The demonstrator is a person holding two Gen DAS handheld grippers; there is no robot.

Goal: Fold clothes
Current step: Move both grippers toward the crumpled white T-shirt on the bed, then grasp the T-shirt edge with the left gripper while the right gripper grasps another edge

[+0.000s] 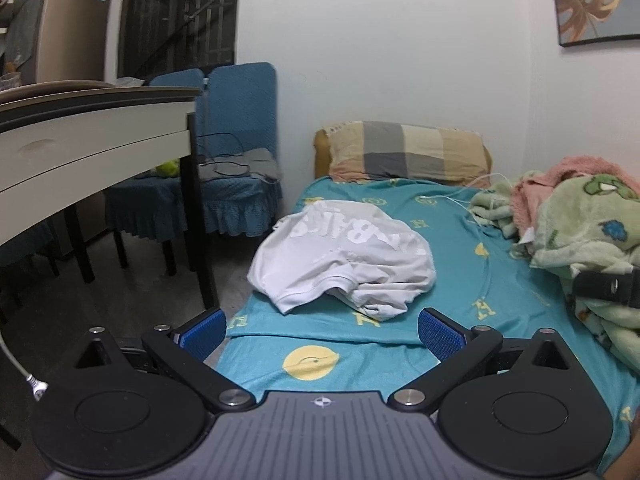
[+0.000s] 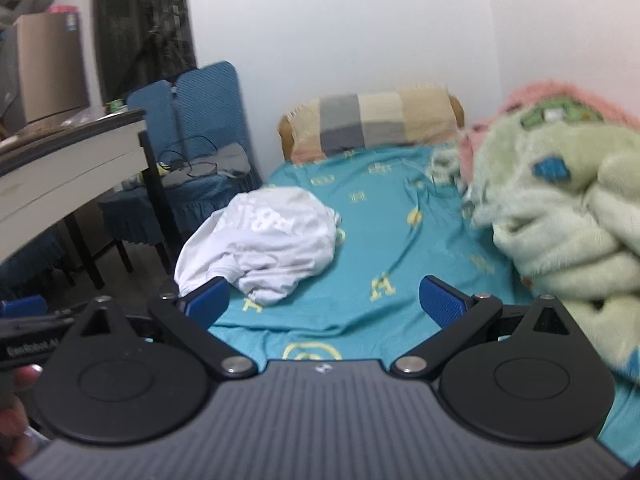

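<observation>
A white T-shirt (image 1: 340, 258) with pale lettering lies crumpled in a heap on the teal bed sheet (image 1: 452, 240), close to the bed's left edge. My left gripper (image 1: 322, 330) hovers open just short of the heap, nothing between its blue pads (image 1: 202, 332). In the right wrist view the same T-shirt (image 2: 264, 240) sits ahead and to the left. My right gripper (image 2: 324, 300) is open over bare sheet (image 2: 384, 220), its left pad (image 2: 208, 302) near the shirt's front edge without touching it.
A checked pillow (image 1: 408, 152) lies at the head of the bed by the white wall. Piled green and pink blankets (image 2: 560, 200) fill the bed's right side. A white cable (image 1: 476, 200) runs across the sheet. A table (image 1: 92, 136) and blue chairs (image 1: 240, 152) stand left.
</observation>
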